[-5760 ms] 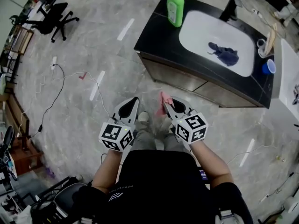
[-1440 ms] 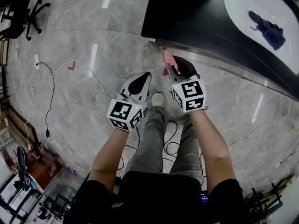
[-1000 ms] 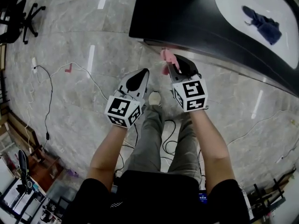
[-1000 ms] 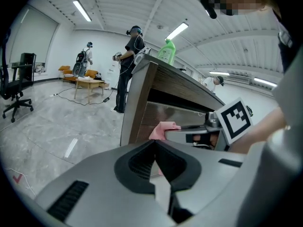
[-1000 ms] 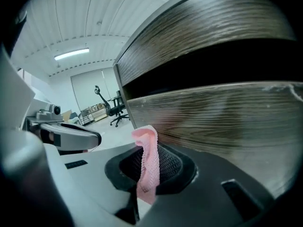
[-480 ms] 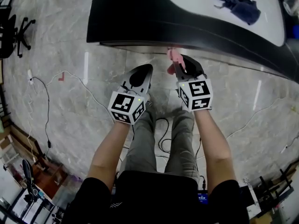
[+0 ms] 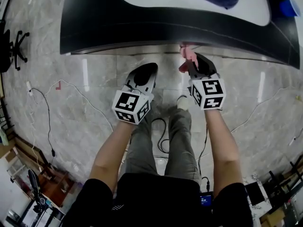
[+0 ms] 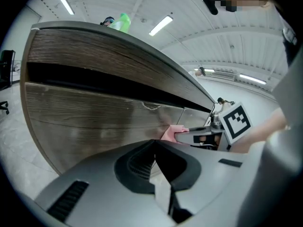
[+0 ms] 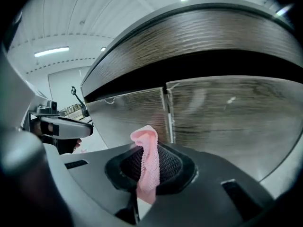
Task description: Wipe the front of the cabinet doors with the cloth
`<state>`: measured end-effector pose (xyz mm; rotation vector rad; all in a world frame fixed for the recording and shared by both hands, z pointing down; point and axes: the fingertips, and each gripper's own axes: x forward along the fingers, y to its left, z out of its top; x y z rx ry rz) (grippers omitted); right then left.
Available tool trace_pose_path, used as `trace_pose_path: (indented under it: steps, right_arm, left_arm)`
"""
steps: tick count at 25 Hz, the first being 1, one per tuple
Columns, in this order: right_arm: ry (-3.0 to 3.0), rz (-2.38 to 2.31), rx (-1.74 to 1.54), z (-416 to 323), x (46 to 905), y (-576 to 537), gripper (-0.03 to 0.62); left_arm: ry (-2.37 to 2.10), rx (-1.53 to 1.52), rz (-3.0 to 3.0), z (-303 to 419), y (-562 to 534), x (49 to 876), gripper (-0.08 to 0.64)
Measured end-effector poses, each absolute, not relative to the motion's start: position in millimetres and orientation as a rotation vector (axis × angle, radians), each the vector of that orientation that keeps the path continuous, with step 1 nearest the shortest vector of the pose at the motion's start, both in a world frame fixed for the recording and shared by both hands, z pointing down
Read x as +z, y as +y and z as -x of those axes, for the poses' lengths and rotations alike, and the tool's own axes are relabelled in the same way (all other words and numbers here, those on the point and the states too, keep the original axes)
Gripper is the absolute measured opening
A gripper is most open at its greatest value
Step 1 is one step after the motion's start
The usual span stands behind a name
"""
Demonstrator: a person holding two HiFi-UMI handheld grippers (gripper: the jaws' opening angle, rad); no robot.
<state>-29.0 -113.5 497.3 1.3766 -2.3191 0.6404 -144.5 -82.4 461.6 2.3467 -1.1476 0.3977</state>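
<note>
The person's bare left forearm (image 7: 111, 150) and bare right forearm (image 7: 222, 145) reach forward and down from black short sleeves (image 7: 94, 197), roughly parallel and apart. The left grey two-jaw gripper (image 7: 147, 69), with a black-and-white marker cube (image 7: 131, 107) at its rear, has its jaws pressed together on nothing. The right grey two-jaw gripper (image 7: 190, 64) sits a little ahead of it, jaws clamped on a strip of pink knitted cloth (image 9: 147, 160) that sticks out past the tips

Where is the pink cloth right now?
In the right gripper view, the pink cloth is pinched in the right gripper, sticking up just in front of the wooden cabinet doors, near the gap between them.
</note>
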Motion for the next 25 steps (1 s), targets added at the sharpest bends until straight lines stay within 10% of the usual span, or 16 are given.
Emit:
trace_pose_path:
  steps: [10,25]
  right_arm:
    - [-2.352,-1.345,0.647,22,491,-93,0.048]
    - [-2.433,-1.099,0.672,187,516,-87,0.048]
  left_arm:
    - [-1.109,0.375,-2.342,113,-76,467,0.006]
    - [-1.289,0.399,-2.217,269,-70,489,0.005]
